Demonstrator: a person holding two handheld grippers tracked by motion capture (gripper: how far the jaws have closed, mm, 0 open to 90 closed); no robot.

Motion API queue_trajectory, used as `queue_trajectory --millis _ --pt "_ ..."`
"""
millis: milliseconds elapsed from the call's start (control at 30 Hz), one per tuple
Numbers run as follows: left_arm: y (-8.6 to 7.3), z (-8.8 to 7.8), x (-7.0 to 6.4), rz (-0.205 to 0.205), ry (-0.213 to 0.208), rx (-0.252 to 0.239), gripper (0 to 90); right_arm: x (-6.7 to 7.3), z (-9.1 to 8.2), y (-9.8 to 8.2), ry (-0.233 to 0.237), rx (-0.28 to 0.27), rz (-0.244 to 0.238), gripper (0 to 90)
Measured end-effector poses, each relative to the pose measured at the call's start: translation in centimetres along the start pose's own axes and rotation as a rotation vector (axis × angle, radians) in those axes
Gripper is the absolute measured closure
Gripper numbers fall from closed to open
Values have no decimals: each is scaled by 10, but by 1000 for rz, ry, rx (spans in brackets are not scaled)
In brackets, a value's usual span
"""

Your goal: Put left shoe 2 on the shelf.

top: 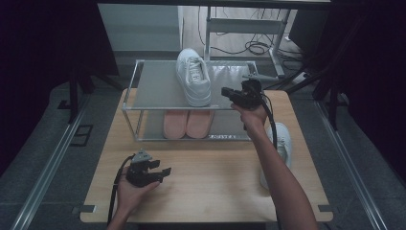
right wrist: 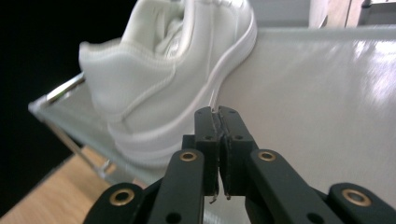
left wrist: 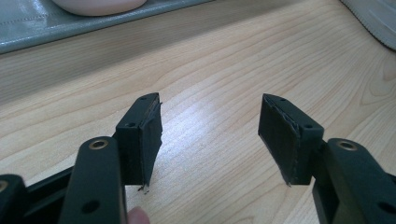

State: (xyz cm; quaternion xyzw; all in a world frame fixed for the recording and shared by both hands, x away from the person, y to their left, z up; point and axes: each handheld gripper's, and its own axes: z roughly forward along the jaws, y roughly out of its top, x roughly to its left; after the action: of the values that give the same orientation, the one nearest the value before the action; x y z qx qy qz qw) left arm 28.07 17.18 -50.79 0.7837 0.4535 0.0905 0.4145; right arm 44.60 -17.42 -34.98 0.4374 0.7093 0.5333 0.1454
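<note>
Two-tier metal rack [top: 143, 103] at the far edge of the wooden table [top: 210, 177]. One white sneaker [top: 193, 75] on the top shelf, near its middle, toe pointing away from the person. Pair of pink slippers [top: 186, 123] on the lower shelf, side by side.

Right gripper [top: 230, 93] over the top shelf, just beside the sneaker's heel end, apart from it; jaws pressed together, nothing between them. Second white sneaker [top: 282, 139] near the table's right edge, partly behind the right forearm.

Left gripper [top: 163, 172] low over the near-left part of the table, jaws spread, nothing between them.
</note>
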Motion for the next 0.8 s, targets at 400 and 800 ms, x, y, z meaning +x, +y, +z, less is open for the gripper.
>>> queue_trajectory --millis 400,800 --pt "0 1 -2 3 2 0 400 8 4 -19 33 25 -28 890" --pt "0 0 -1 0 5 -5 400 20 19 -15 51 29 -46 891"
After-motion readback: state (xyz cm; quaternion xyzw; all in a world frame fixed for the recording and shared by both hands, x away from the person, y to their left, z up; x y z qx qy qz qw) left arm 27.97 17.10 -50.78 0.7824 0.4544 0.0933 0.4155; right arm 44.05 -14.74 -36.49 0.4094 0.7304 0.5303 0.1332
